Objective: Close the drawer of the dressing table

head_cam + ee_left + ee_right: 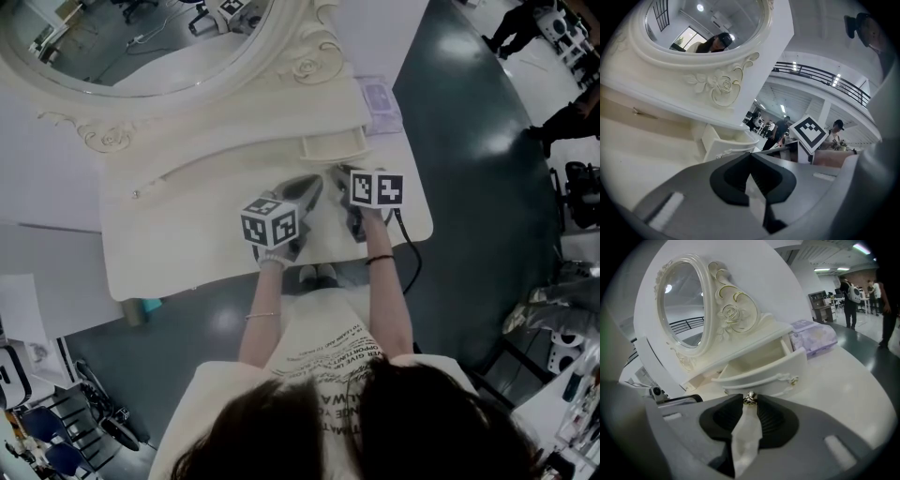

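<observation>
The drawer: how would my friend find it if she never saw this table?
Start at the cream dressing table with its big oval mirror framed in carved roses. Under the mirror, beside a lilac packet, is the small cream curved-front drawer. Only it is pulled open, its small metal knob pinched by the right gripper.
</observation>
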`<state>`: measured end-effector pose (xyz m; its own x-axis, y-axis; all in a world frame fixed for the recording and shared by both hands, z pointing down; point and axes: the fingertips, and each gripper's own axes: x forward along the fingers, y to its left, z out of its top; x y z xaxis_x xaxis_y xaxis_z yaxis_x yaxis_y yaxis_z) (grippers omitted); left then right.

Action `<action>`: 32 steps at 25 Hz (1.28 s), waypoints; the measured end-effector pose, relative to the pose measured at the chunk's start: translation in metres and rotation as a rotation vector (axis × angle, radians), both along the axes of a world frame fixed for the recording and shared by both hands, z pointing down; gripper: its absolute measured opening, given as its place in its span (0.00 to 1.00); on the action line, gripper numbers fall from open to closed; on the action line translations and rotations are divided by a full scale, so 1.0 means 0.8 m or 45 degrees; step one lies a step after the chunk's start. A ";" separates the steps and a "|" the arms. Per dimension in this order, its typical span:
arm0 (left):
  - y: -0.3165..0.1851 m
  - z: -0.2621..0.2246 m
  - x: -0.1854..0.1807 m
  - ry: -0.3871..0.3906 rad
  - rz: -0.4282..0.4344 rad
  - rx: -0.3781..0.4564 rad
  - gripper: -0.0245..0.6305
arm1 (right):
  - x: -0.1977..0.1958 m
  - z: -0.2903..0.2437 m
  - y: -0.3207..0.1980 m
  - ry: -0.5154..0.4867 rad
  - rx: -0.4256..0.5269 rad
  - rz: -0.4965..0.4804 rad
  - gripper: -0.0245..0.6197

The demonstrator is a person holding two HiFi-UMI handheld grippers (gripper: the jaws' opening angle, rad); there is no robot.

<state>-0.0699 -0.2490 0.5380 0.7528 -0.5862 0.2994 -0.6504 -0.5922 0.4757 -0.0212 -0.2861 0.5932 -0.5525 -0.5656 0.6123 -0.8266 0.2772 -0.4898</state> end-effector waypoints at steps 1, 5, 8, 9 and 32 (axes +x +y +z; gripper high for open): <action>0.000 0.000 0.000 -0.002 -0.001 0.000 0.04 | 0.000 0.000 0.000 0.000 0.000 0.000 0.19; -0.001 -0.002 0.003 -0.004 -0.004 0.002 0.04 | 0.004 -0.001 -0.001 0.006 0.000 -0.001 0.19; -0.003 -0.002 0.002 -0.002 -0.006 0.002 0.04 | 0.004 -0.001 -0.003 0.006 -0.001 -0.001 0.19; -0.004 -0.002 0.002 -0.002 -0.006 0.002 0.04 | 0.003 -0.001 -0.003 0.005 0.000 -0.002 0.19; -0.029 0.006 0.001 -0.001 -0.017 -0.012 0.04 | -0.002 0.000 -0.030 -0.009 0.004 -0.027 0.19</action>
